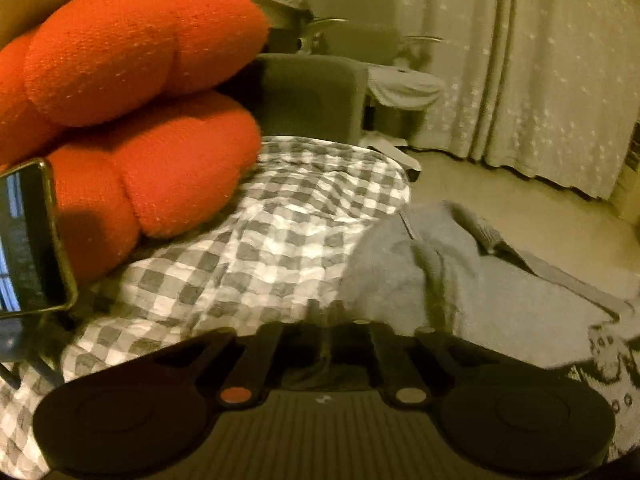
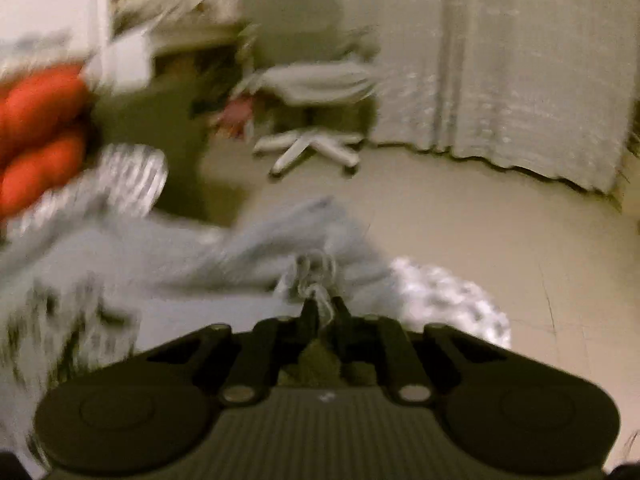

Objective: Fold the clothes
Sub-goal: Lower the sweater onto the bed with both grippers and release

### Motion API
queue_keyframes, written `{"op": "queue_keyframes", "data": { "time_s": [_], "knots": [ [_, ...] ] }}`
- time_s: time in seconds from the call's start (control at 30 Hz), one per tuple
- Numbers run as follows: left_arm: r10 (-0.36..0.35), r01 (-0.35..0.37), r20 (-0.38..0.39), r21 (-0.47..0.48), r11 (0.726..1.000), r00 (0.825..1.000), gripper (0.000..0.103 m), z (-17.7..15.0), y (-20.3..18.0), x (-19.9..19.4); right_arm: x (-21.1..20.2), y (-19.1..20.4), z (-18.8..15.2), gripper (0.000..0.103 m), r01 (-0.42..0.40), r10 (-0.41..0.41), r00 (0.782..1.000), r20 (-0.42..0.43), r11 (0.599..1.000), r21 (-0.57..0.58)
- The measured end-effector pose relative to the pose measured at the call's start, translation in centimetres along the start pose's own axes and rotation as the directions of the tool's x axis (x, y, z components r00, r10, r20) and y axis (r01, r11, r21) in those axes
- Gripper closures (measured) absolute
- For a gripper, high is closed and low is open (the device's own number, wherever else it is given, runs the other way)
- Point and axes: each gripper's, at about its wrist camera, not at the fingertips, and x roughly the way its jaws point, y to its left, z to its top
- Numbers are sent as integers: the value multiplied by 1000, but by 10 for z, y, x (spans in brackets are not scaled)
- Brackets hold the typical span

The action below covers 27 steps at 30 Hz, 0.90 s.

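The right tongs are nearly closed, their two dark fingers pinching a thin pale fold of the soft grey knitted garment; this view is blurred with motion, so finer detail of the grip is lost. In the left wrist view, the left tongs sit low at the frame's bottom edge, their fingertips dark against the cloth and hard to separate, so I cannot tell whether they are wide or narrow or holding anything.

Just beyond the left tongs, the grey knitted garment lies rumpled on the bed, spread to the right, with a ribbed band at its far side. A black-and-white patterned fabric shows at its right edge. Under and to the left of the garment is the grey-and-white checked bedspread.

On the left, two plump orange plush cushions are stacked one above the other, and a dark phone with a reflective screen stands just in front of them.

Farther off are a white swivel office chair on the pale floor and a long pale curtain with small light specks.
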Motion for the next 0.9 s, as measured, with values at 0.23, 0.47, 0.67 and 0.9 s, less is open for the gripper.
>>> {"op": "queue_keyframes", "data": {
  "time_s": [0.23, 0.47, 0.67, 0.9],
  "knots": [
    [80, -77, 69, -55, 996, 994, 100, 22, 19, -5, 7, -42, 6, 95, 189, -191, 982, -1, 969, 158],
    [106, -101, 67, -72, 992, 992, 95, 14, 19, -18, -5, -44, -13, 60, 173, -180, 983, 24, 968, 182],
    [77, -73, 66, -60, 995, 995, 81, -4, 23, -58, -45, -46, -29, 47, 116, -134, 990, 49, 959, 260],
    [-74, 75, 9, -65, 995, 997, 75, -70, 22, -127, -112, -38, -77, 42, -108, 101, 994, 39, 953, 284]
  ]
}}
